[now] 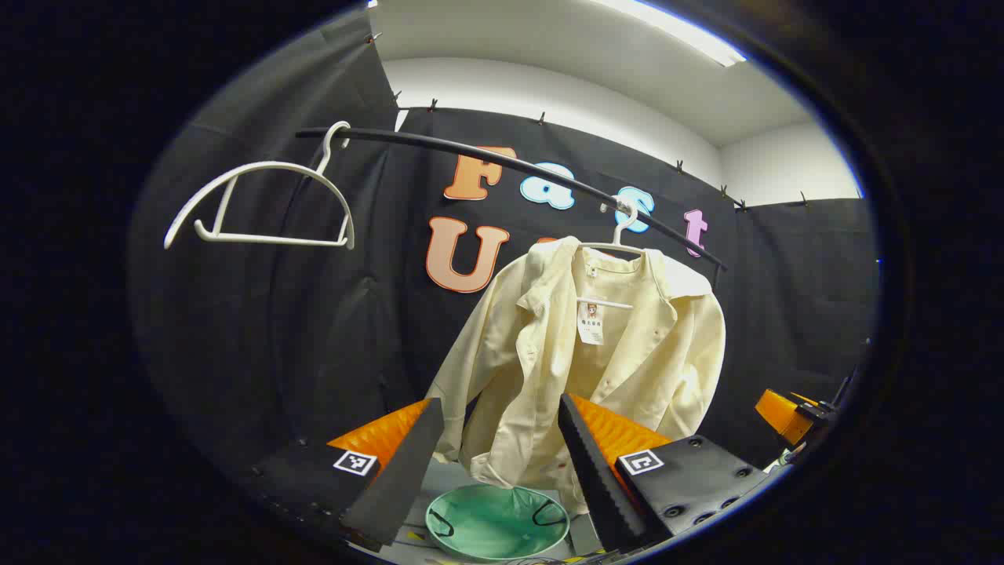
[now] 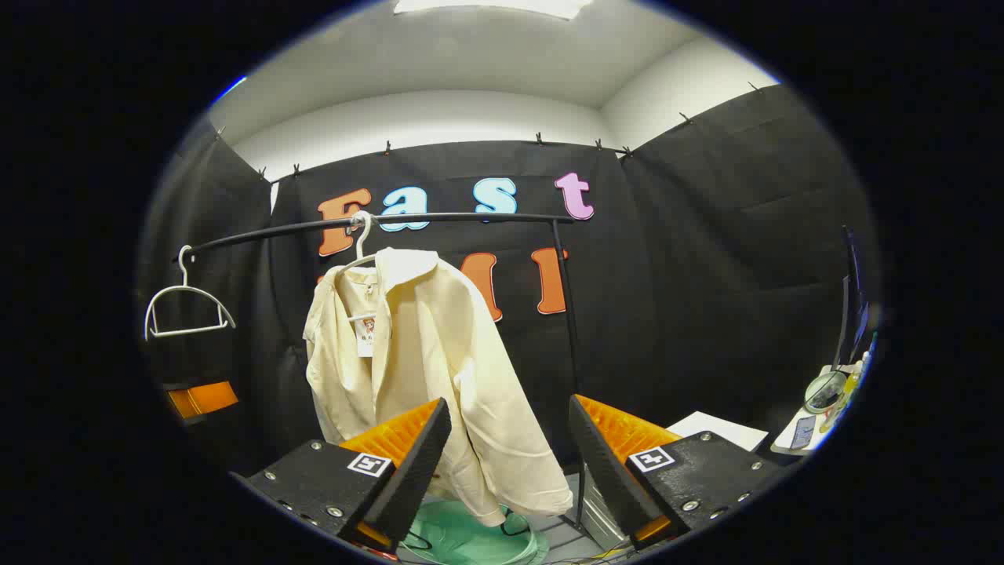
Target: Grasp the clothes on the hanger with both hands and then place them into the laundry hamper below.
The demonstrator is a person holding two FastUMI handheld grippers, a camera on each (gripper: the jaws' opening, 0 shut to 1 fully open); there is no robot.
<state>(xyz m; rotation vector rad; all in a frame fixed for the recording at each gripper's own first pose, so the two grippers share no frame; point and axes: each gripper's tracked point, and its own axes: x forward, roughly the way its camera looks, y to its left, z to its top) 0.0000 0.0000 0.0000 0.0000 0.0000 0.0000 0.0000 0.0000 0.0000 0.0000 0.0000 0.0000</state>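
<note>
One green hamper (image 1: 497, 522) below, cream shirt (image 1: 596, 361) hanging above it.

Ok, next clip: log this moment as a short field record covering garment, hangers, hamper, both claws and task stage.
garment: cream shirt, hanging on a white hanger on the black rail
spare hanger: empty white hanger, farther along the same rail
hamper: green laundry hamper on the floor under the shirt
left claw: open, short of the shirt, holding nothing
right claw: open, short of the shirt, holding nothing
task stage: shirt not yet grasped
</note>
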